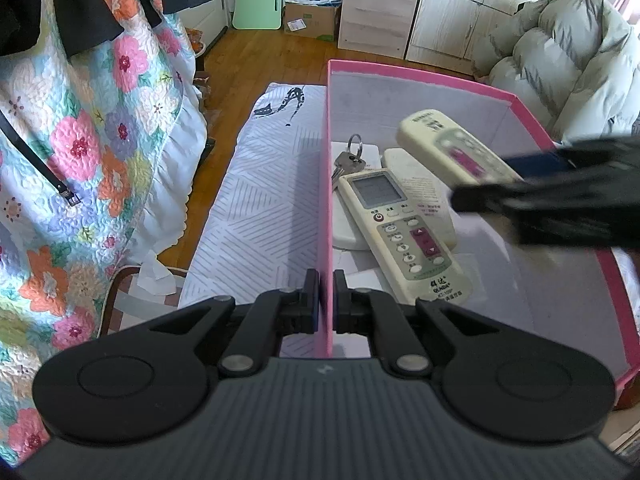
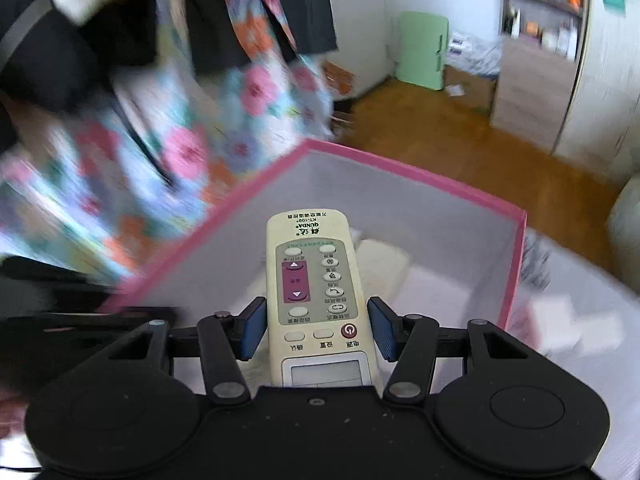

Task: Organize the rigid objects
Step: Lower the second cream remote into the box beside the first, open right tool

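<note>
The left gripper [image 1: 326,304] has its jaws clamped on the near left wall of the pink box [image 1: 325,184]. Inside the box lie a cream remote [image 1: 404,236] and a bunch of keys [image 1: 349,162] at its far left. The right gripper [image 2: 318,330] grips a second cream remote [image 2: 316,280] by its sides, above the box's interior.

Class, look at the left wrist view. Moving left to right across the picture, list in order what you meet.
Floral quilt → white patterned cloth → pink box wall, clamped by the left gripper → keys → remote lying in the box → remote held by the right gripper.
</note>
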`<action>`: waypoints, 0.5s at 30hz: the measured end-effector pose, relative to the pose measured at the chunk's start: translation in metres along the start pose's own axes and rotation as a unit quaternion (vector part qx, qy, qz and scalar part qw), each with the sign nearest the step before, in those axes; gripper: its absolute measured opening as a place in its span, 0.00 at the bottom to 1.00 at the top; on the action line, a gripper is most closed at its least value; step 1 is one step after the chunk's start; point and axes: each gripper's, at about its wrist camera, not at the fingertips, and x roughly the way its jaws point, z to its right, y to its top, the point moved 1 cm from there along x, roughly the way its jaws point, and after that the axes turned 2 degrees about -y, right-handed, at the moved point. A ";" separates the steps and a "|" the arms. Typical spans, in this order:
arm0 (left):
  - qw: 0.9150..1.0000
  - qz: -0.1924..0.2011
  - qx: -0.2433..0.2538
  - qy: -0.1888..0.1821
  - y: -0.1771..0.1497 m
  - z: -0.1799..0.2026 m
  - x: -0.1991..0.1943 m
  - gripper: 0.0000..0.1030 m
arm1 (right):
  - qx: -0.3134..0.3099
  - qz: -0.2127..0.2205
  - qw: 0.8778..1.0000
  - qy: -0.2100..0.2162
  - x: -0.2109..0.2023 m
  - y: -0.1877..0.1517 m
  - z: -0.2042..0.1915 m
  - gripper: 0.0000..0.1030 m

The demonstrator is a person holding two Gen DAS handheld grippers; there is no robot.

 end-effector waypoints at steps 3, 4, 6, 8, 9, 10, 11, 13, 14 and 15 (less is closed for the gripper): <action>1.000 0.001 0.003 -0.003 0.000 -0.001 0.000 0.04 | -0.027 -0.041 0.997 -0.060 0.030 0.015 0.001 0.58; 1.000 0.003 0.003 -0.004 -0.001 -0.001 0.000 0.04 | -0.020 -0.066 0.995 -0.069 0.040 0.017 0.002 0.58; 1.000 0.004 -0.002 -0.009 -0.001 -0.004 0.000 0.05 | -0.040 -0.090 0.991 -0.091 0.052 0.017 -0.006 0.58; 1.000 0.005 -0.001 -0.009 -0.002 -0.004 0.000 0.05 | -0.051 -0.101 0.989 -0.100 0.057 0.015 -0.014 0.58; 1.000 0.006 0.001 -0.009 -0.002 -0.004 0.000 0.05 | -0.050 -0.108 0.988 -0.096 0.058 0.015 -0.016 0.58; 1.000 0.007 0.004 -0.009 -0.002 -0.003 0.000 0.05 | -0.044 -0.116 0.988 -0.089 0.060 0.016 -0.017 0.58; 1.000 0.008 0.006 -0.008 -0.003 -0.003 0.000 0.05 | -0.033 -0.122 0.989 -0.081 0.061 0.019 -0.016 0.58; 1.000 0.009 0.006 -0.008 -0.003 -0.003 0.000 0.05 | 0.005 -0.135 0.989 -0.060 0.063 0.019 -0.011 0.57; 1.000 0.008 0.004 -0.010 -0.003 -0.003 0.000 0.05 | 0.027 -0.138 0.989 -0.048 0.061 0.018 -0.009 0.56; 1.000 0.008 0.003 -0.010 -0.003 -0.003 0.000 0.05 | 0.050 -0.139 0.988 -0.039 0.060 0.016 -0.006 0.56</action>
